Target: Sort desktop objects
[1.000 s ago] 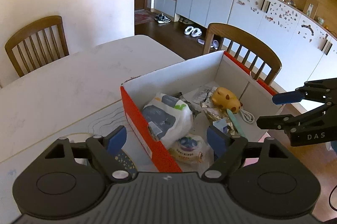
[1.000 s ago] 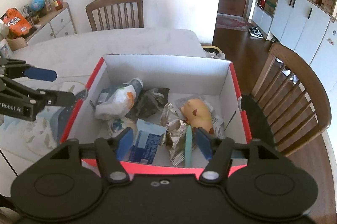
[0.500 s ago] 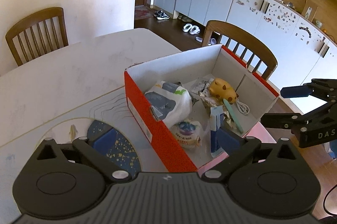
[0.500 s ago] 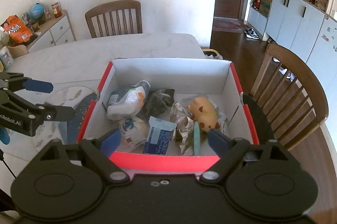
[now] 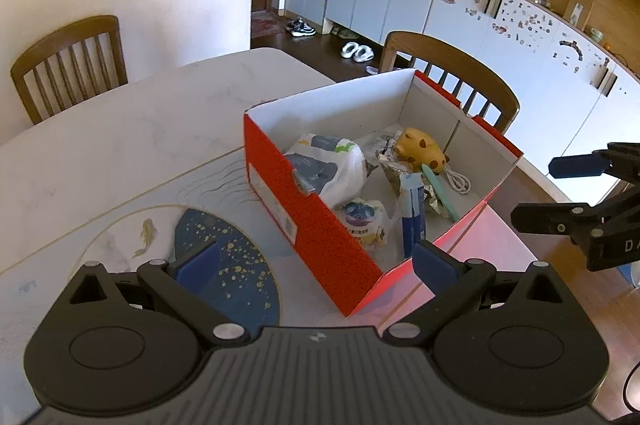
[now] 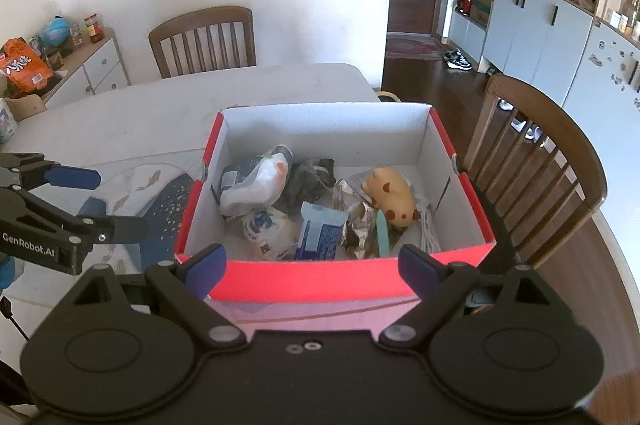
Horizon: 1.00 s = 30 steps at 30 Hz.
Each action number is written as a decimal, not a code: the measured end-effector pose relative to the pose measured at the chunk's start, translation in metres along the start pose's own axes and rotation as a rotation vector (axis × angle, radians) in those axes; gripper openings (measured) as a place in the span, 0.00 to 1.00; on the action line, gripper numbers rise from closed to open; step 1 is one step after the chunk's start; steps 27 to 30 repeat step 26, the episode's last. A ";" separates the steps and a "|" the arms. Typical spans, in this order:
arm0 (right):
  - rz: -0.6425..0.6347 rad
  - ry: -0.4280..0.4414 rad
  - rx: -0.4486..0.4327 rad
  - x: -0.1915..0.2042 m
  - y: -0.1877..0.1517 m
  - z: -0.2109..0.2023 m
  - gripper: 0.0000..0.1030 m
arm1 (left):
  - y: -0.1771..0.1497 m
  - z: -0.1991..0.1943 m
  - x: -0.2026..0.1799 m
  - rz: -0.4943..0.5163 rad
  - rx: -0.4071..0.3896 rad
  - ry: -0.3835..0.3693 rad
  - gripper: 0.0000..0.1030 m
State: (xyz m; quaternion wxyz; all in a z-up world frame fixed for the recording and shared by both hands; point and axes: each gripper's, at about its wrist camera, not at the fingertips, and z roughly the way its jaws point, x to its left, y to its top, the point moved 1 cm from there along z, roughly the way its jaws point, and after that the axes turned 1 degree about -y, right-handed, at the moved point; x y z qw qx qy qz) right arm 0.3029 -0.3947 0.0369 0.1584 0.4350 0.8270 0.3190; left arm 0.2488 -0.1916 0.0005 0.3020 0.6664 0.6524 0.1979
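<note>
Both grippers empty, jaws just opened wide, nothing between them.
Grip the red box (image 6: 320, 277) by its stiff walls; contents look light, so your left gripper (image 5: 316, 261) and right gripper (image 6: 312, 265) need little force.

A red box (image 6: 316, 279) with white inner walls holds a yellow brown-spotted toy (image 6: 394, 195), a blue packet (image 6: 322, 233) and a mint-green stick (image 6: 383, 235), beside a navy gold-speckled mat (image 5: 228, 265) on the pale marbled surface (image 5: 120, 145).

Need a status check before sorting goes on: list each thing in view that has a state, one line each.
left gripper: open, empty; jaws just opened
right gripper: open, empty; jaws just opened
red box: lidless, on the table
yellow pig toy: lying in the box
blue packet: in the box, leaning
white cable: loose in the box
</note>
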 end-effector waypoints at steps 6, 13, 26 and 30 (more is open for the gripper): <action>0.007 -0.016 0.000 0.010 -0.005 -0.005 0.91 | -0.006 -0.008 0.003 0.020 -0.002 -0.009 1.00; 0.006 -0.027 0.004 0.018 -0.006 -0.008 0.91 | -0.011 -0.012 0.005 0.038 -0.005 0.005 1.00; 0.008 -0.042 0.017 0.028 -0.008 -0.006 0.91 | -0.016 -0.017 0.008 0.055 -0.014 -0.018 1.00; 0.008 -0.042 0.017 0.028 -0.008 -0.006 0.91 | -0.016 -0.017 0.008 0.055 -0.014 -0.018 1.00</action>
